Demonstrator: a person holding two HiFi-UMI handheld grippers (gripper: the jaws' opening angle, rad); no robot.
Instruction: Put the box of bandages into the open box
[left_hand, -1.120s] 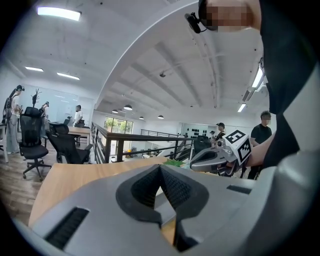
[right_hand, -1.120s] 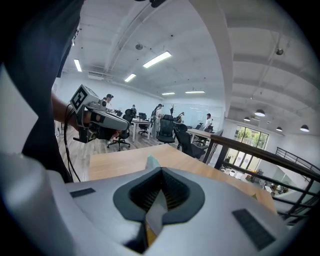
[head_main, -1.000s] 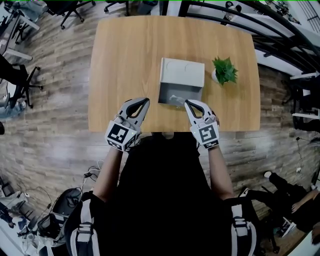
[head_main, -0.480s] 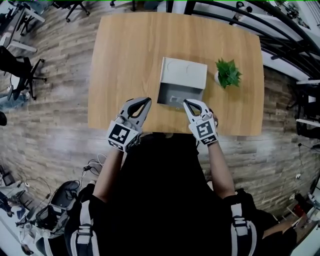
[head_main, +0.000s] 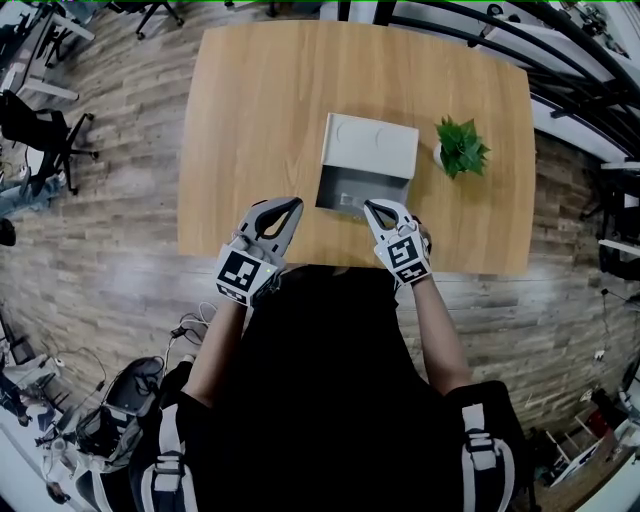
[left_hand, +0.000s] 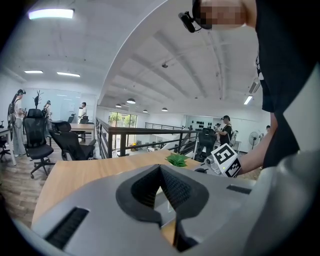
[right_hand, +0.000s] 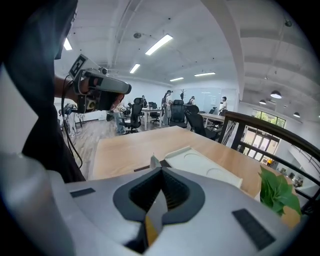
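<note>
The open box (head_main: 342, 186), grey with its white lid (head_main: 370, 143) folded back, sits mid-table; the right gripper view shows it as well (right_hand: 200, 167). My right gripper (head_main: 368, 206) hovers at the box's front edge, right of its middle. In its own view the right gripper (right_hand: 161, 169) is shut on a thin flat thing seen edge-on, which I take for the box of bandages (right_hand: 150, 210). My left gripper (head_main: 293, 203) is shut and empty, over the table's near edge left of the box; its own view (left_hand: 160, 167) shows only table past the jaws.
A small potted plant (head_main: 462, 148) stands right of the open box, also seen as the plant (right_hand: 277, 192). The wooden table (head_main: 260, 110) ends just in front of my body. Office chairs and a railing surround it.
My right gripper has edged a little left along the open box's front edge. The left gripper has barely moved. Both stayed shut.
</note>
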